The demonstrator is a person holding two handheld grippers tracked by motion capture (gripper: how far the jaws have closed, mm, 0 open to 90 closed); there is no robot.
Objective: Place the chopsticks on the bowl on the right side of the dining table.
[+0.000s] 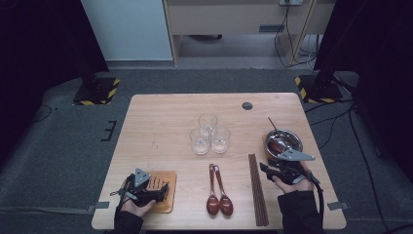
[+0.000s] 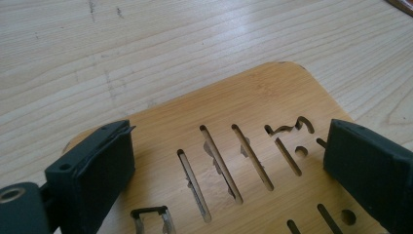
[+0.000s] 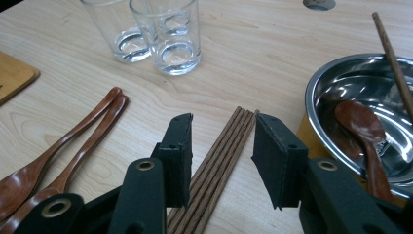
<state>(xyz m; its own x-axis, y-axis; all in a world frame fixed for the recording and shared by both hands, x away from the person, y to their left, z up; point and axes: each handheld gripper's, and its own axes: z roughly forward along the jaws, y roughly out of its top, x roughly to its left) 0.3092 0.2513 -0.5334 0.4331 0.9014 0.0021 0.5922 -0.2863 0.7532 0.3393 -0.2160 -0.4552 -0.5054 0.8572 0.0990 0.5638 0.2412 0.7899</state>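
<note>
Dark wooden chopsticks (image 3: 219, 156) lie in a tight bundle on the pale counter (image 1: 160, 122), and your right claw (image 3: 221, 158) hangs just above them with its jaws on both sides of the bundle; the jaws are half open and the pads do not press on the sticks. The bundle lies between two brown spoons (image 3: 63, 161) and a steel bowl (image 3: 341, 83), which holds another spoon (image 3: 363, 129) and one stick (image 3: 392, 58). Three clear glasses (image 1: 209, 134) stand together near the middle of the counter. Your left claw (image 2: 229, 168) sits over the bamboo board (image 2: 253, 102) with cut slots, at the near left corner; its jaws stand wide apart and they hold nothing.
</note>
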